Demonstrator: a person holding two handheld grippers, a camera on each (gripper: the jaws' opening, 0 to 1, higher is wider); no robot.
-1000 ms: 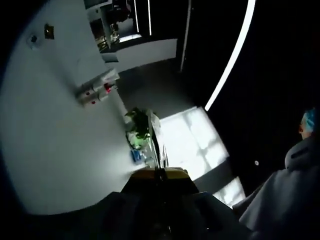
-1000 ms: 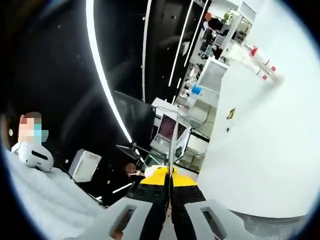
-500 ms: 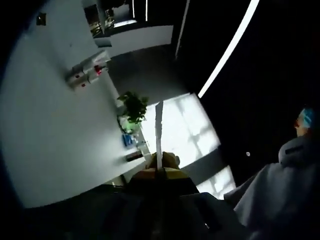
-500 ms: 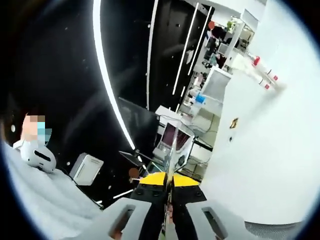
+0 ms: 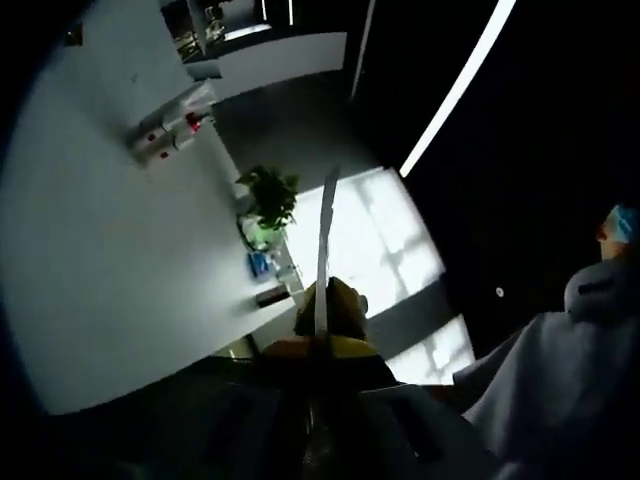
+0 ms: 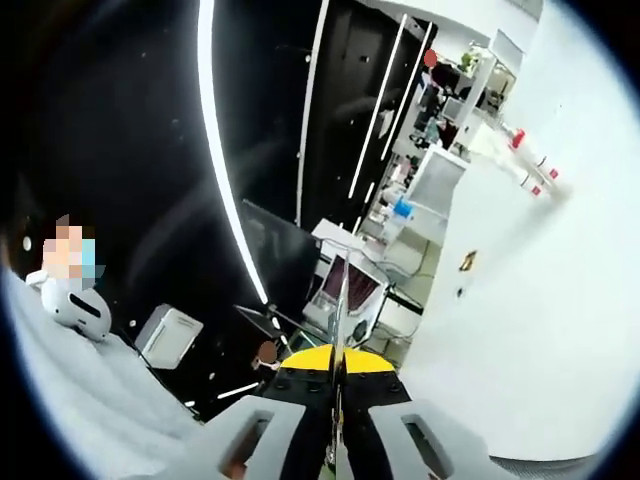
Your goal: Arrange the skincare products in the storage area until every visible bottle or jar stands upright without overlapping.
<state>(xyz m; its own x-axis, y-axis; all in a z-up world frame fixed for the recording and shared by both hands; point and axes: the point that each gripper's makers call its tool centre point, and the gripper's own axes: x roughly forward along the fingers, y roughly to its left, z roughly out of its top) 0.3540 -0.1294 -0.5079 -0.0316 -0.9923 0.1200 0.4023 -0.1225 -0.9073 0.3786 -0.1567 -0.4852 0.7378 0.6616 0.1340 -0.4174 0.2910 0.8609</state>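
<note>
— Where are the skincare bottles and jars? I can't pick out the storage area.

— Nor can I. Both grippers point up and away into the room, so no bottle or jar is recognisable from here. My guess is the person is carrying the tools between positions rather than working on anything.

— What are the grippers doing, then?

— The left gripper (image 5: 322, 345) has its two jaws pressed together with nothing between them; they meet in a thin bright line above the yellow part. The right gripper (image 6: 338, 362) is the same: jaws closed flat on each other, holding nothing. That fits tools held idle.

— What do you see past them?

— In the left gripper view, one potted plant (image 5: 268, 196) against a white wall (image 5: 110, 270), a few small items below it that I can't identify, and a wall fixture (image 5: 170, 132) with red marks. One long light strip (image 5: 455, 92) crosses the dark ceiling, and one person in a pale garment (image 5: 560, 385) stands at the edge.

— And the other side?

— In the right gripper view, one person (image 6: 68, 290) low at the side, a curved light strip (image 6: 222, 170), cluttered desks with equipment (image 6: 350, 285), and red-marked fittings (image 6: 525, 160) on the white wall. As I judge it, the arranging hasn't visibly begun.
</note>
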